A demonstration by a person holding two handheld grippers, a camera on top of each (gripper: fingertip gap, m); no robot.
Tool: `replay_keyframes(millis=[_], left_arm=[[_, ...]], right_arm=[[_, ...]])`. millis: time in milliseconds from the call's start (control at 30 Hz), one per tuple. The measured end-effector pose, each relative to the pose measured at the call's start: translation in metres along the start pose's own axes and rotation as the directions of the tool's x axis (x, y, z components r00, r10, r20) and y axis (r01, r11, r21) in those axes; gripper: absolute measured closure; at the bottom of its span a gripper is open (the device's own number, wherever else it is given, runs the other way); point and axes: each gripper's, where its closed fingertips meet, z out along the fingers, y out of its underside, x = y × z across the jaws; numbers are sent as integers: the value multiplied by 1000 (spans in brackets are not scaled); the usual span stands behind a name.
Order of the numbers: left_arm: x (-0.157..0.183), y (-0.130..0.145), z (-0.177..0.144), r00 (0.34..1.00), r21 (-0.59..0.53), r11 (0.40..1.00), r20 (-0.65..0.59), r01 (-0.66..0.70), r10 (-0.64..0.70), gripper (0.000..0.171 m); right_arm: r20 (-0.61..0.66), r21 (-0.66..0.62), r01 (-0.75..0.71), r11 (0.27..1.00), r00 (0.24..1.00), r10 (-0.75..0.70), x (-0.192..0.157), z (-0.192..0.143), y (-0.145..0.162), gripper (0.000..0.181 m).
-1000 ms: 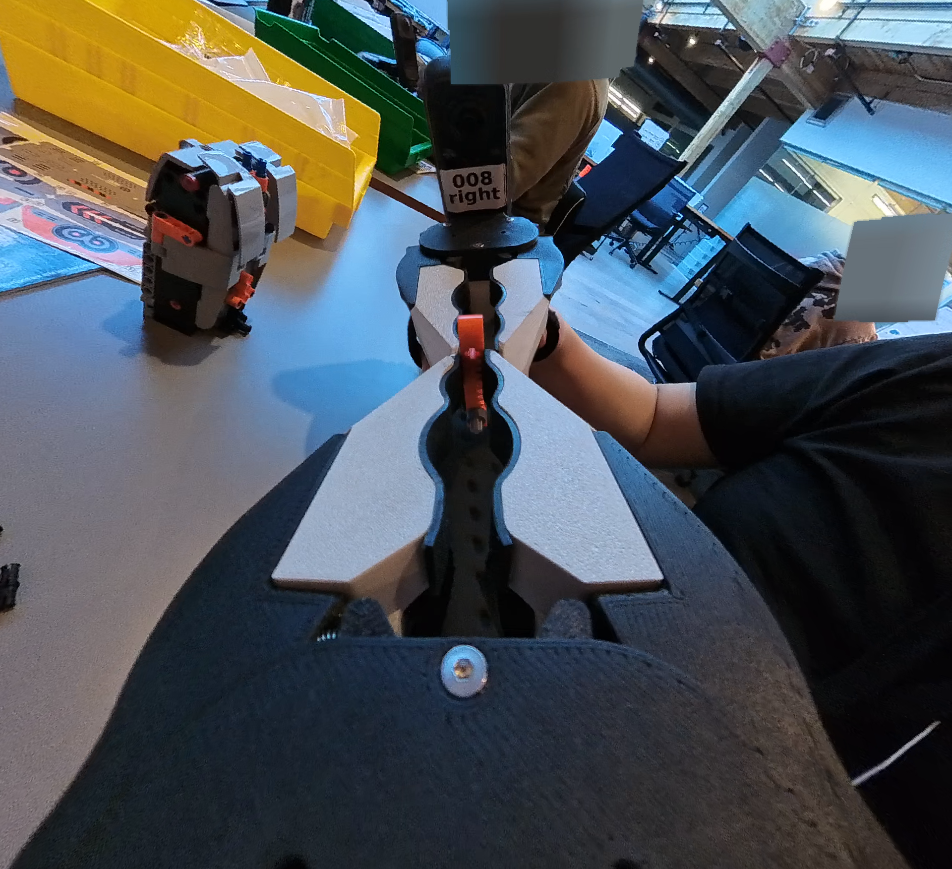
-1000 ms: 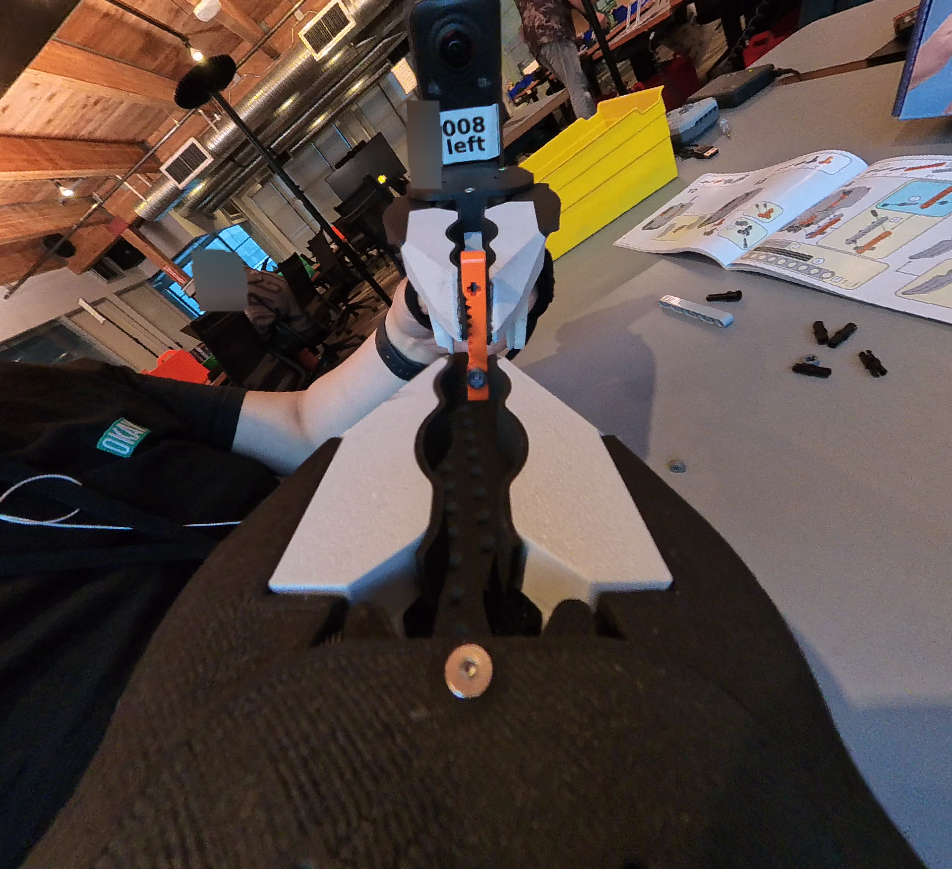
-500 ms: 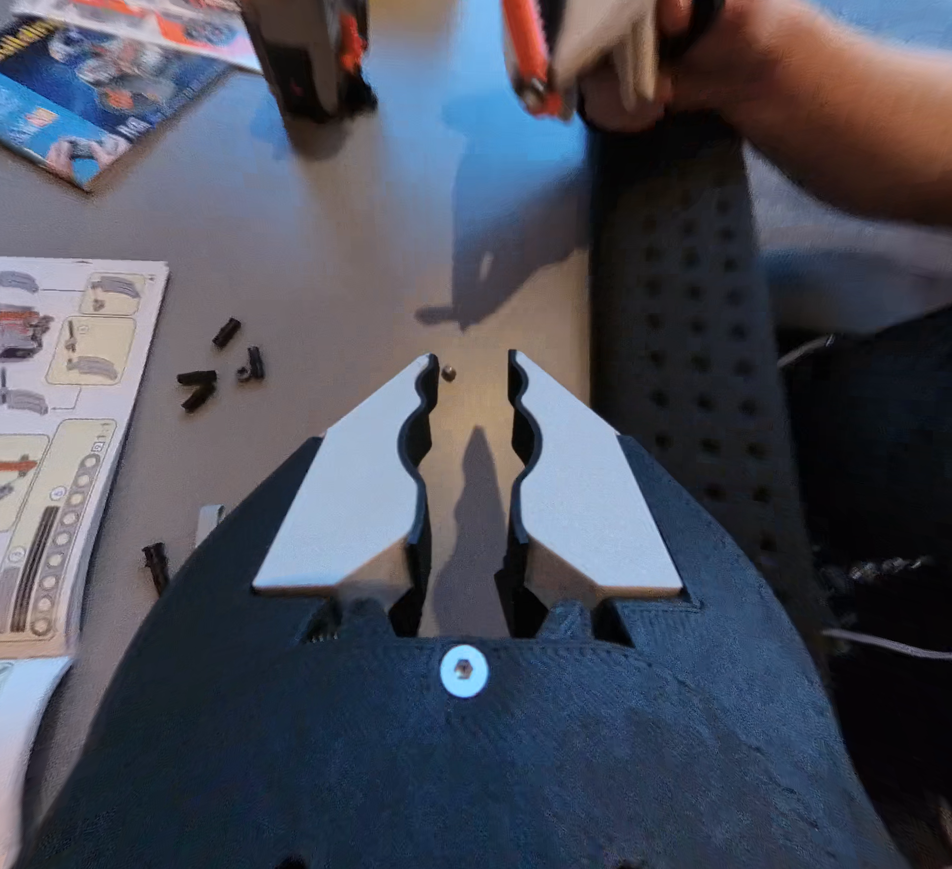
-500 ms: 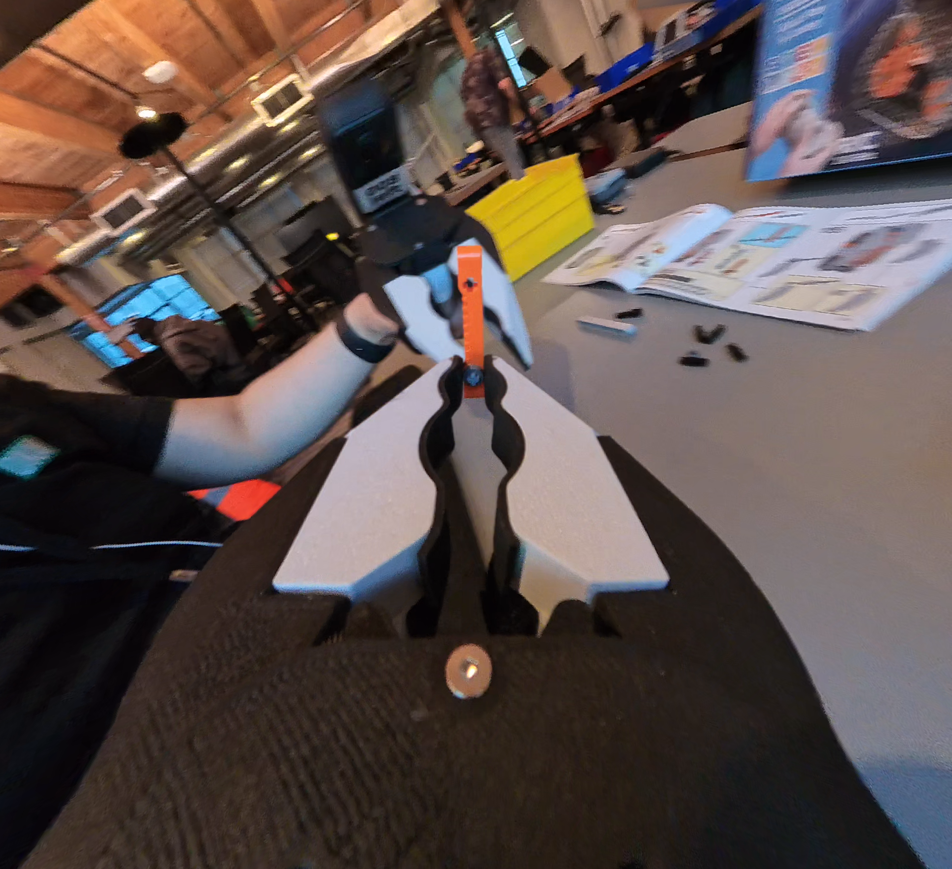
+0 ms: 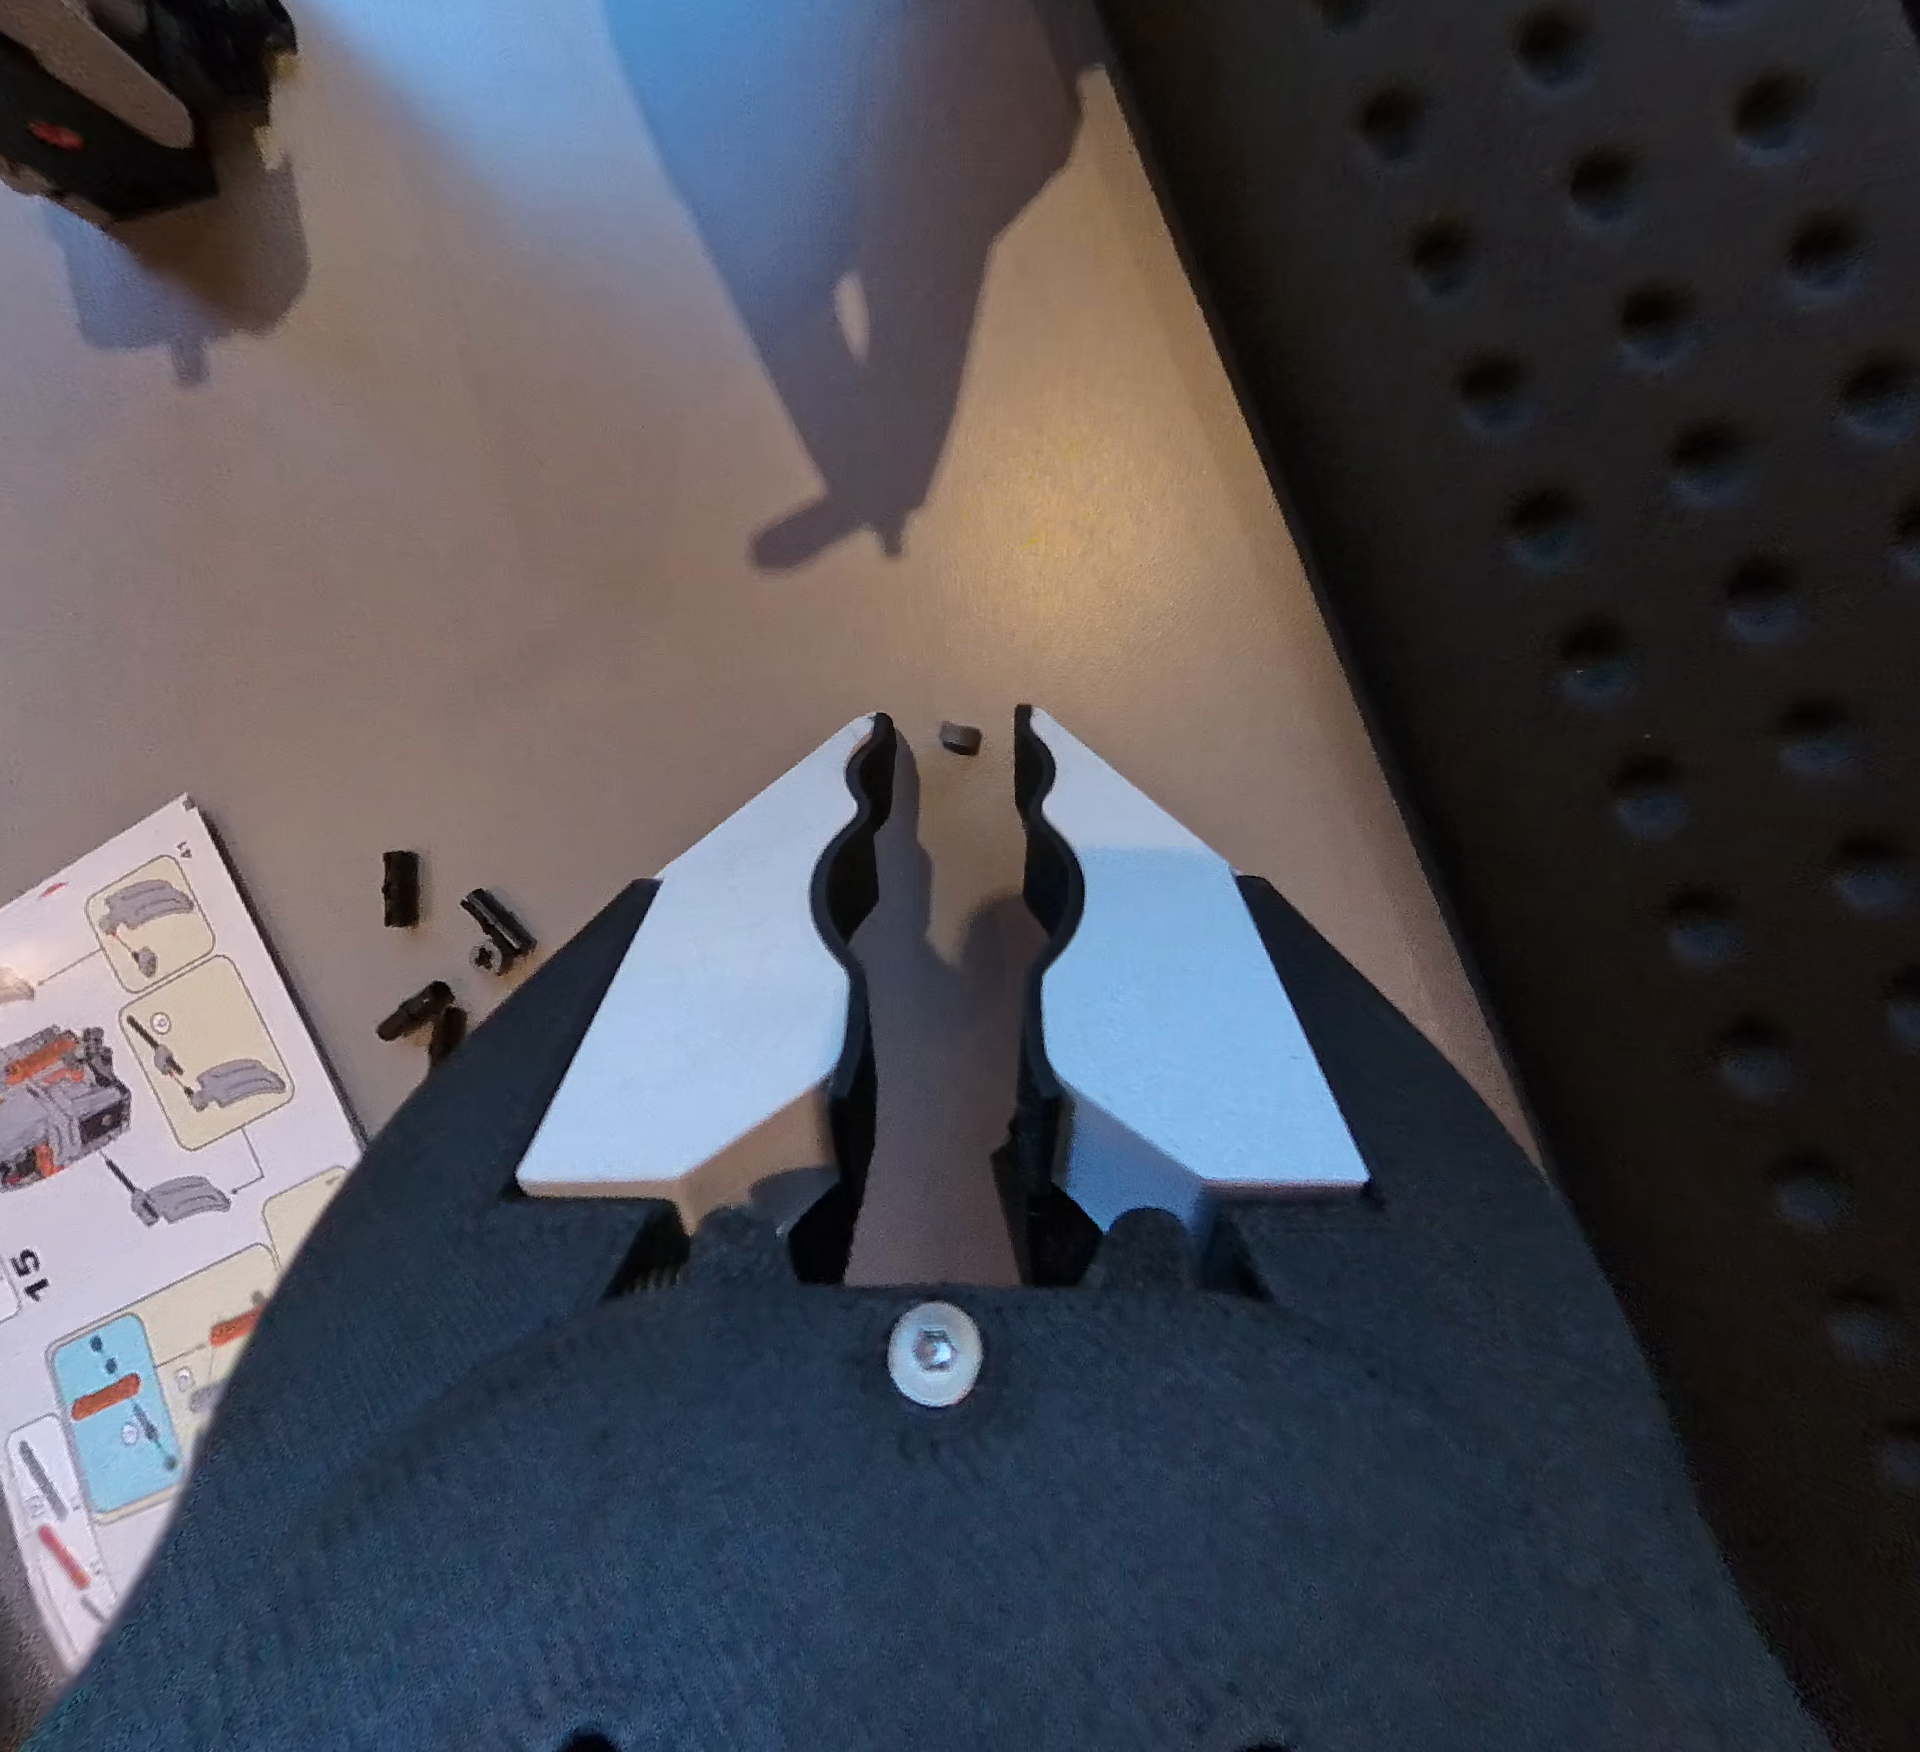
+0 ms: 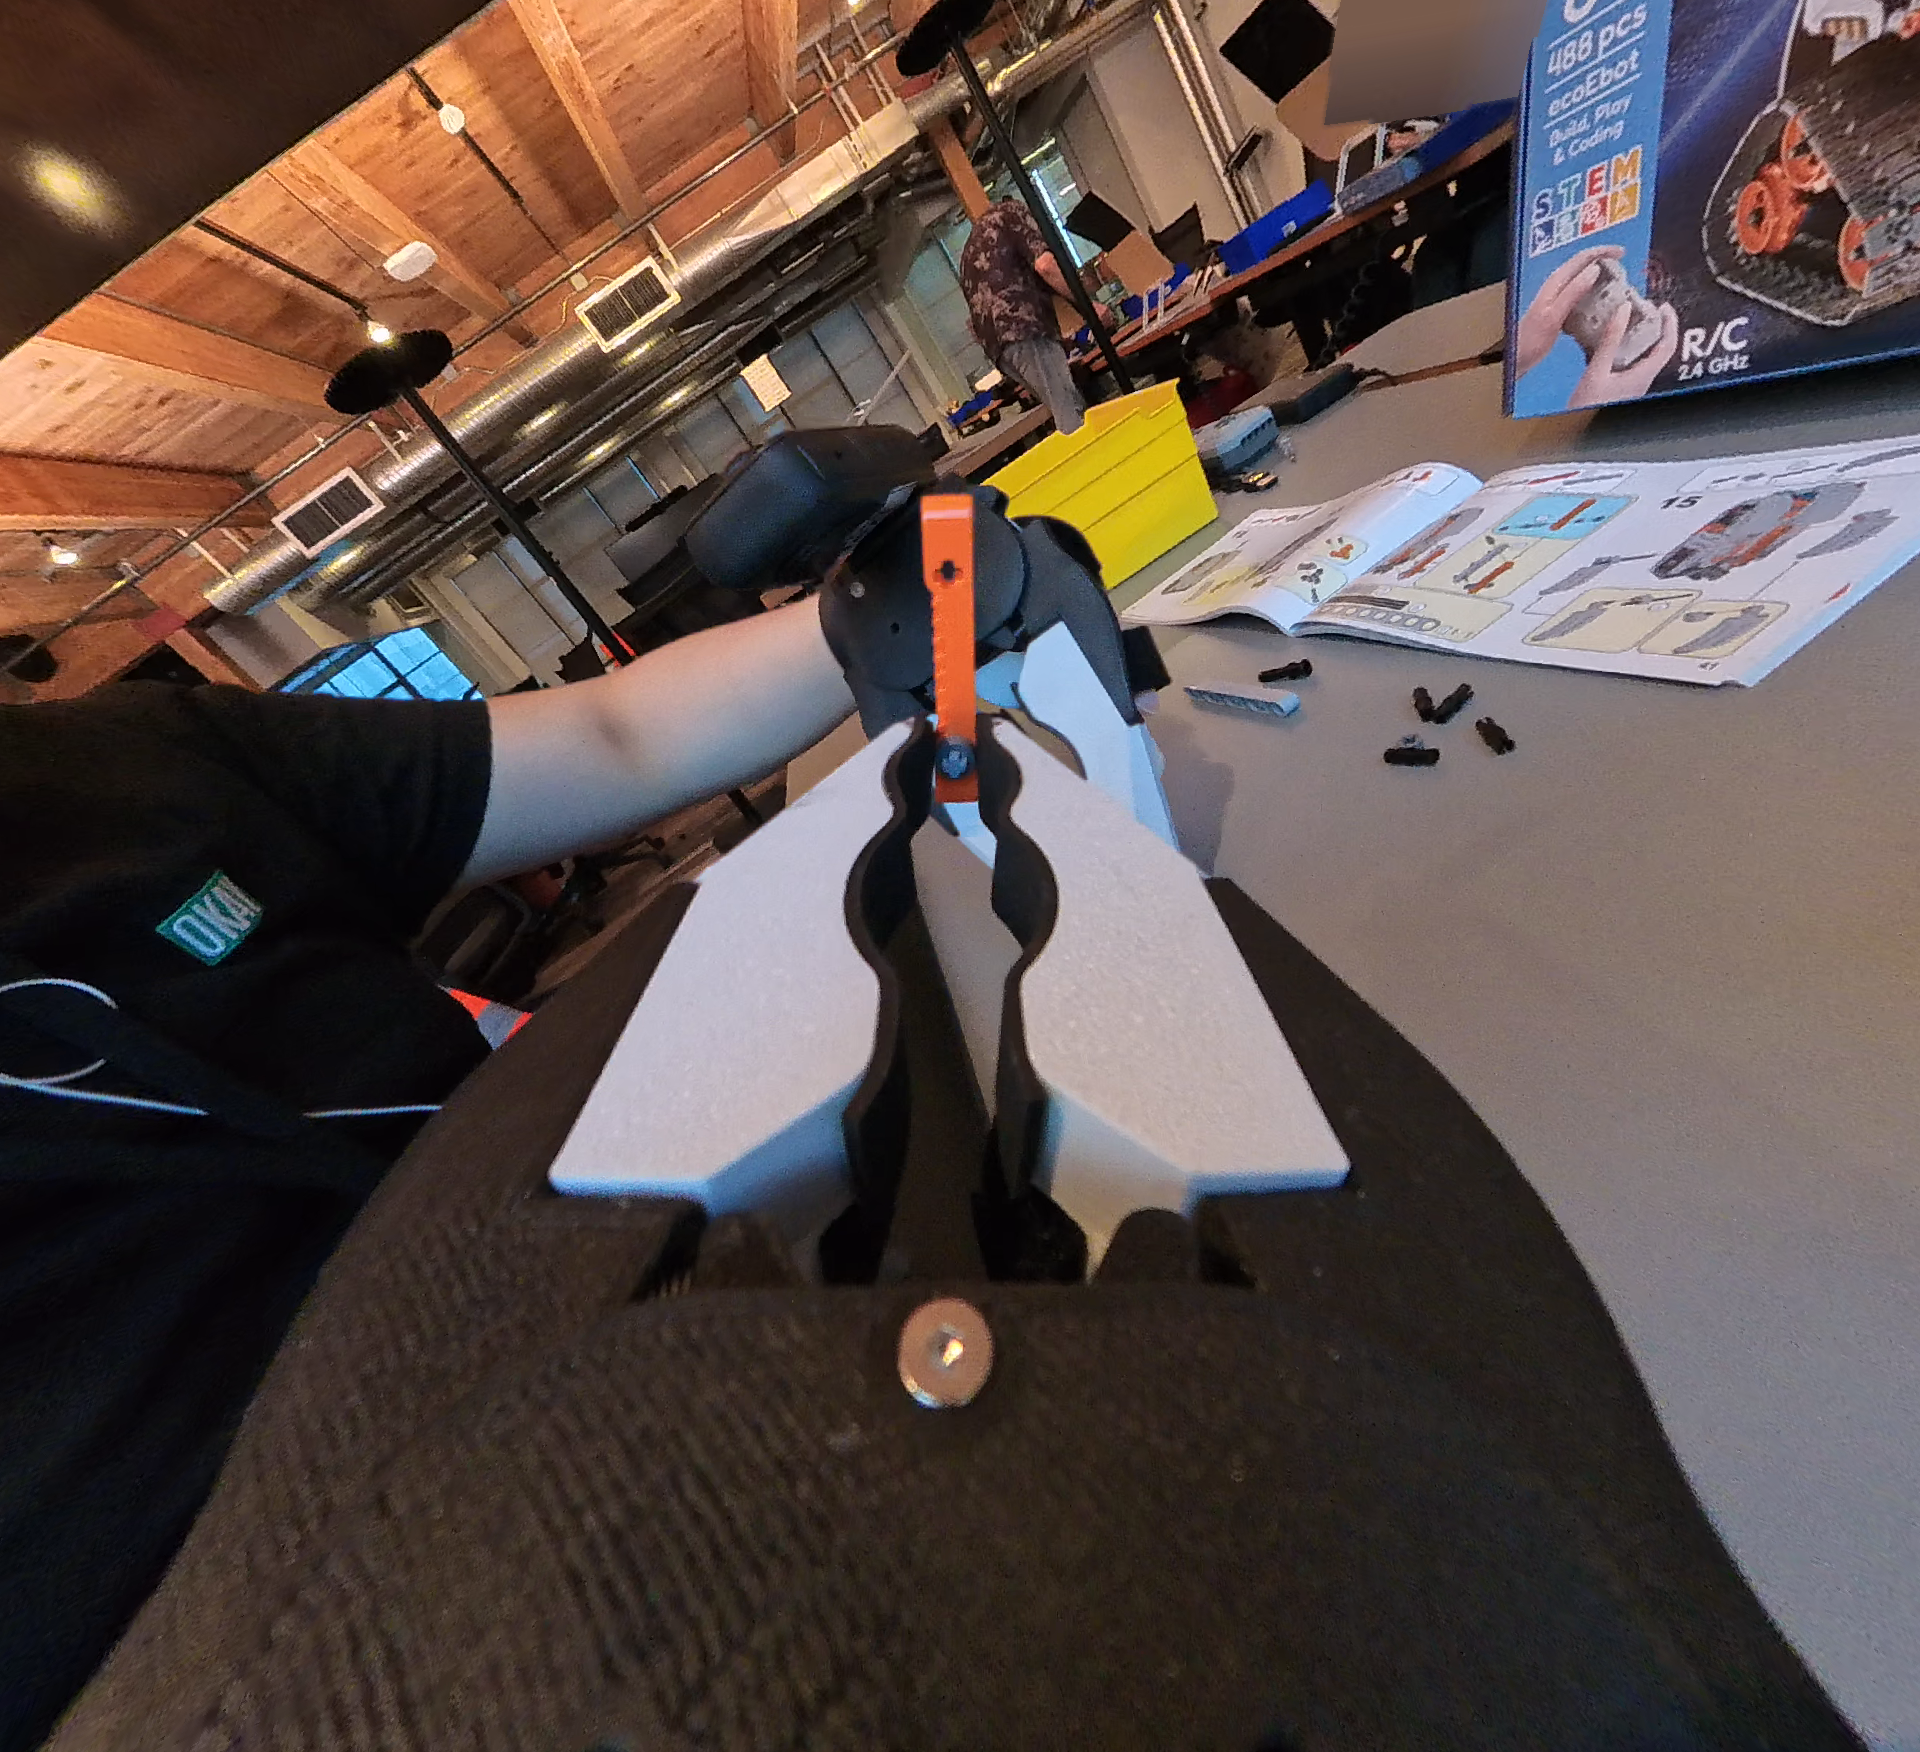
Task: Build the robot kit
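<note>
My right gripper (image 6: 954, 746) is shut on the lower end of an orange beam (image 6: 948, 622), which stands upright above the grey table (image 6: 1558, 975). A small grey pin sits in the beam's bottom hole. My left gripper (image 5: 951, 723) is open and empty, pointing down at the table. A small dark grey bush (image 5: 958, 738) lies on the table between its tips. In the right wrist view, one of the left gripper's white fingers (image 6: 1091, 726) shows just behind the beam, with a person's forearm (image 6: 665, 736) leading to it.
Several black pins (image 5: 499, 918) and an open instruction booklet (image 5: 125, 1131) lie left of the left gripper. A partly built grey, black and orange model (image 5: 94, 40) stands farther off. A black perforated chair (image 5: 1558, 455) is at the right. A grey beam (image 6: 1242, 697), toy box (image 6: 1714, 113) and yellow bin (image 6: 1112, 476) are beyond. Some 15 centimetres of space lies between my two pairs of fingers.
My left gripper let go of the orange beam, opened and swung down over the small bush on the table. My right gripper still holds the beam.
</note>
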Motion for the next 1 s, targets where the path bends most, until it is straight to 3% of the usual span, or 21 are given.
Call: replay_keyframes(millis=[200, 400, 500, 600, 700, 867, 1000], left_arm=[[6, 2, 0, 995, -26, 1000, -102, 6, -8, 164], [4, 2, 0, 997, 9, 1000, -80, 9, -8, 168], [-3, 0, -6, 999, 63, 998, 44, 24, -27, 168], [1, -26, -33, 977, 268, 962, 187, 50, -103, 168], [12, -40, -66, 921, 379, 925, 352, 20, -165, 168], [34, -30, -94, 821, 392, 920, 530, -16, -211, 168], [47, -13, -93, 811, 396, 918, 525, 35, -258, 168]], right_arm=[[11, -15, -9, 1000, 1000, 9, -1, 1, 2, 176], [12, -24, -26, 999, 1000, 26, 1, 2, 4, 176], [-1, -40, -18, 999, 1000, 18, 2, 4, 7, 177], [-46, -97, 33, 995, 998, -38, 3, 10, 15, 176], [-72, -173, 83, 981, 993, -97, -5, 28, 29, 176], [7, -217, -13, 976, 1000, 15, -23, 74, 52, 177], [27, -286, -2, 958, 1000, 10, -30, 95, 66, 176]])
